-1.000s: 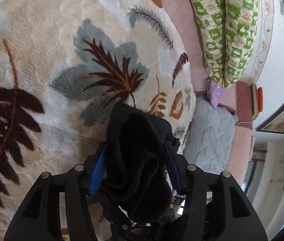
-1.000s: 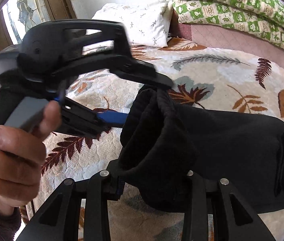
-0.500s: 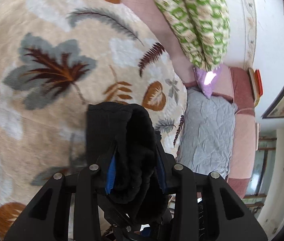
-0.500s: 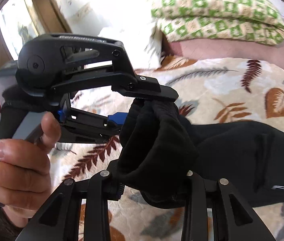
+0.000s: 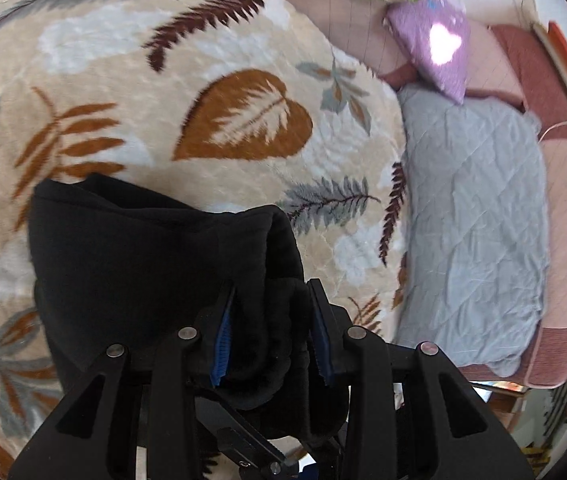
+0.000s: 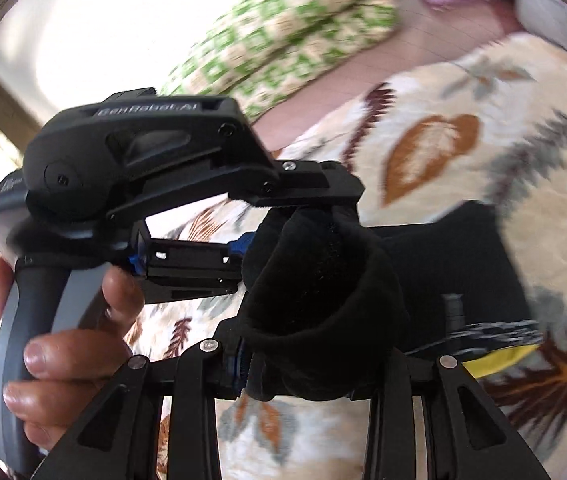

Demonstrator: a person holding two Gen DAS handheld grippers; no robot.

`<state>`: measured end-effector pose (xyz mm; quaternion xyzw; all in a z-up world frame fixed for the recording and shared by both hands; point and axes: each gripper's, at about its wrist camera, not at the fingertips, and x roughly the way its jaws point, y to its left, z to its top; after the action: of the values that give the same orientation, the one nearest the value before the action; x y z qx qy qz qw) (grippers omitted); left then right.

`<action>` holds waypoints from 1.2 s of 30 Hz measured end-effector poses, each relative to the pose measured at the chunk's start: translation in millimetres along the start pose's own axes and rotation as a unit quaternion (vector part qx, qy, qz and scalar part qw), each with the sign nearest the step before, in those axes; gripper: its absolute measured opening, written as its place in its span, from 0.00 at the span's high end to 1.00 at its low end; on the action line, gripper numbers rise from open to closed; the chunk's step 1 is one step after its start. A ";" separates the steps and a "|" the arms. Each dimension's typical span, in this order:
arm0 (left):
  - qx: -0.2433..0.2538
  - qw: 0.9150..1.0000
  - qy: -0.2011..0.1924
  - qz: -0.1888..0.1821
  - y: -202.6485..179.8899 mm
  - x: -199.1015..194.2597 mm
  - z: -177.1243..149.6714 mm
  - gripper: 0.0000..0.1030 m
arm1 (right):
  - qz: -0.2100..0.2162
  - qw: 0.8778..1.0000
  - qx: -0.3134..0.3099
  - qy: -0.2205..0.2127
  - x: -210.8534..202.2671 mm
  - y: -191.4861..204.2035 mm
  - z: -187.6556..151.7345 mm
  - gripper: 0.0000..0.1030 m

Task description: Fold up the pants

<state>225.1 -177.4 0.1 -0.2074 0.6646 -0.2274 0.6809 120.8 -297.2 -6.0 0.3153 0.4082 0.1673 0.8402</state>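
Pants (image 5: 131, 264) are gripped at one end by both the left hand-held gripper (image 5: 271, 332) and right hand-held gripper (image 6: 303, 360), above the blanket (image 5: 163, 80); folding is judged midway, nothing laid flat yet.

A bed (image 5: 367, 36) with a pink quilted cover carries everything. A cream plush blanket (image 5: 187, 60) printed with brown and grey leaves spreads over most of it. The black pants (image 5: 131, 256) lie partly on this blanket. Beside the blanket's edge rests a grey quilted cushion (image 5: 471, 216), with a purple pillow (image 5: 431, 40) and a green-patterned quilt (image 6: 283, 36) beyond it.
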 end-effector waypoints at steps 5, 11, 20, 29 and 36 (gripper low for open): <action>0.009 0.999 0.023 0.044 -16.6 44.9 3.7 0.69 | -0.005 0.999 0.045 -0.004 -6.2 -52.8 3.2 0.64; 0.039 0.995 0.025 0.083 -28.1 55.2 1.8 0.69 | 0.031 0.995 0.089 0.019 -2.7 -91.6 1.2 0.58; 0.038 0.997 0.000 0.060 -32.0 2.2 6.1 0.65 | 0.094 0.988 0.126 0.005 -45.0 -107.3 2.3 0.37; 0.032 0.998 -0.050 0.032 4.9 -54.3 -25.5 0.45 | 0.082 0.991 0.092 -0.056 -89.7 -88.6 30.8 0.34; 0.004 0.998 -0.049 0.032 41.1 -52.1 -37.0 0.45 | -0.044 0.999 -0.009 0.006 -44.5 -39.6 61.7 0.28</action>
<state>188.9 -112.9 17.2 -0.1945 0.6359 -0.1976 0.7202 143.4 -374.9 22.3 0.2886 0.4248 0.1360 0.8472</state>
